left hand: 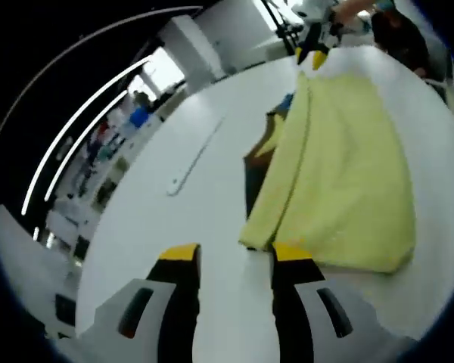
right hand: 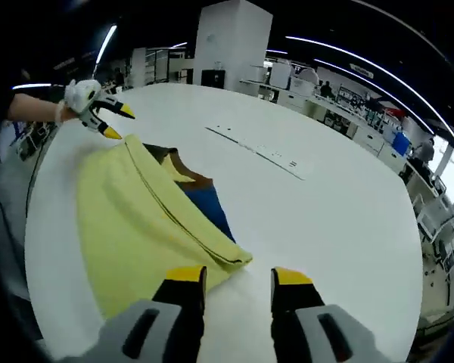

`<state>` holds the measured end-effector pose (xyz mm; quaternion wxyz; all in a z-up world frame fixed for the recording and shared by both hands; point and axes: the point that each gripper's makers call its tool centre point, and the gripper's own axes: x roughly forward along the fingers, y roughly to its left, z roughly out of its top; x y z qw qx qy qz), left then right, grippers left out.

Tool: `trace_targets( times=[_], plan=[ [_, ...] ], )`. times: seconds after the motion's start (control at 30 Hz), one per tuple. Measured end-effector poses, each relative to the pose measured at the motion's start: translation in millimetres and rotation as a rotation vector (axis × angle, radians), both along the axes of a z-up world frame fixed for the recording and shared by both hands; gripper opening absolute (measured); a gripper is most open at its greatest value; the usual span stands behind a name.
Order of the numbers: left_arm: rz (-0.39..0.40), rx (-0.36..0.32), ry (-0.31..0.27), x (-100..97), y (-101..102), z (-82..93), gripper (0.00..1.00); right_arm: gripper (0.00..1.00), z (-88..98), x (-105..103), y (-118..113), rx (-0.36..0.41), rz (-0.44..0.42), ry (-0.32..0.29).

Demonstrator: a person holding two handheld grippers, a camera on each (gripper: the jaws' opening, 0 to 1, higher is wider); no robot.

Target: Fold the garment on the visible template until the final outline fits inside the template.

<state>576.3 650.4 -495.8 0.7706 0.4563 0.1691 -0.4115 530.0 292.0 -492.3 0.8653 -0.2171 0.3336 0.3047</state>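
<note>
Garment [right hand: 140, 227], yellow and folded, lies flat over a brown-and-blue template [right hand: 204, 198]; both grippers' fingers spread.

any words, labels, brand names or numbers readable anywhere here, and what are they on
None can be read.
Yellow garment: no print or tag showing.
White table: a strip of small dark marks, too small and blurred to read.
Left gripper and right gripper: no lettering visible on the yellow-tipped jaws.
Background shelves and equipment: too blurred to read.
</note>
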Motion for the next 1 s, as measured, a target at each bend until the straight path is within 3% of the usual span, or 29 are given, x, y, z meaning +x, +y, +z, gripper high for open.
trace_targets(
  times=[0.07,0.33,0.47,0.6,0.8,1.0],
  plan=[
    [-0.012,-0.004,0.001,0.2,-4.4,-2.2,0.3,0.31,-2.3,-0.8,1.4,-0.01,0.01,0.009],
    [-0.153,0.17,-0.047,-1.1,-9.8,-12.2,0.26,0.26,-10.3,5.7,-4.6,-0.178,0.149,-0.042],
    [-0.149,0.153,-0.044,0.9,-12.6,-11.6,0.24,0.23,-12.4,10.4,1.8,-0.252,0.221,-0.085],
    [-0.208,0.208,-0.055,-4.5,-15.5,-18.7,0.21,0.21,-17.5,13.8,5.6,-0.36,0.313,-0.114],
    [-0.242,0.241,-0.066,-3.3,-18.5,-19.8,0.17,0.18,-27.1,13.4,9.1,-0.441,0.411,-0.11],
    [-0.232,0.234,-0.045,-4.2,-17.6,-20.4,0.05,0.06,-29.1,12.8,8.3,-0.47,0.421,-0.121]
  ],
)
